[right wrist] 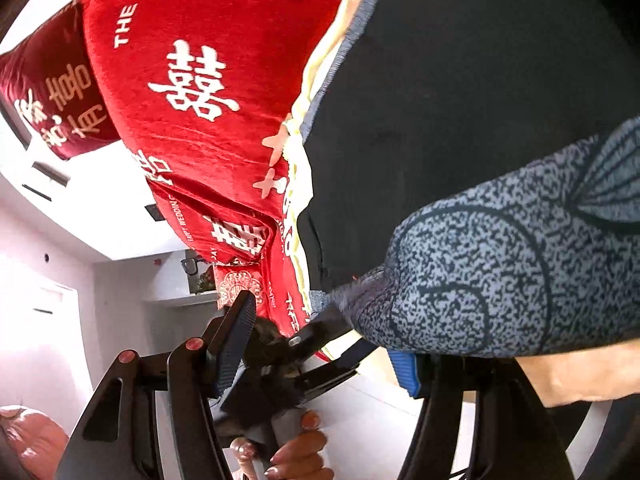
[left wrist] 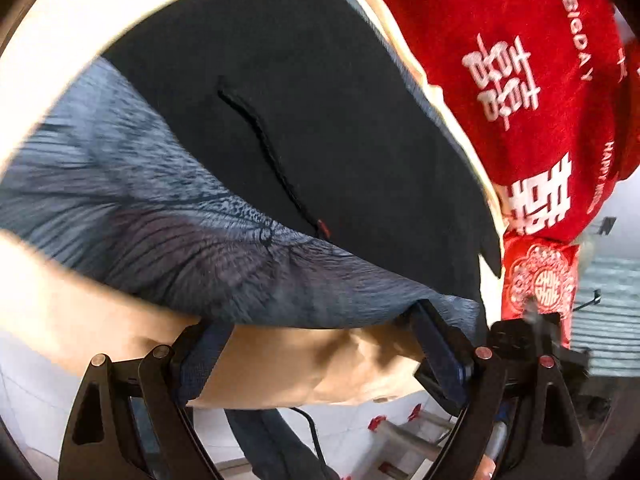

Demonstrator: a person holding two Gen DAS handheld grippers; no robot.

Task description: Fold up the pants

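Two tongs, one pair of pants, one bed.

Left gripper (left wrist: 320, 354): fingers spread wide apart, released, nothing pinched between them. Its right finger (left wrist: 434, 340) lies against the near edge of a blue-grey patterned cover (left wrist: 168, 216); its left finger sits at the tan sheet (left wrist: 280, 364) that hangs over the bed's side.

Right gripper (right wrist: 326, 340): fingers likewise wide apart, released. One ribbed pad (right wrist: 232, 344) stands free in the air; the blue pad opposite is tucked under the edge of the patterned cover. The other tool and the person's hand (right wrist: 298, 454) on its handle cross this view low down.

Pants (left wrist: 304, 120): dark, nearly black, lying flat on the bed beyond both tools, a black drawstring (left wrist: 260, 140) loose across the cloth. Neither tool touches them.

Red blanket (left wrist: 532, 80) with white lettering: bunched along the far side of the pants, just beside them. Red cushion (left wrist: 540, 284): at the bed's end.

Step in hand, as judged: an approach. The pants appear spread out or partly folded, which cannot be told, and no grasp is made. The next move calls for reaching past the cover's edge, closing each tool on a hem or waistband corner, and keeping clear of the drawstring and the blanket.
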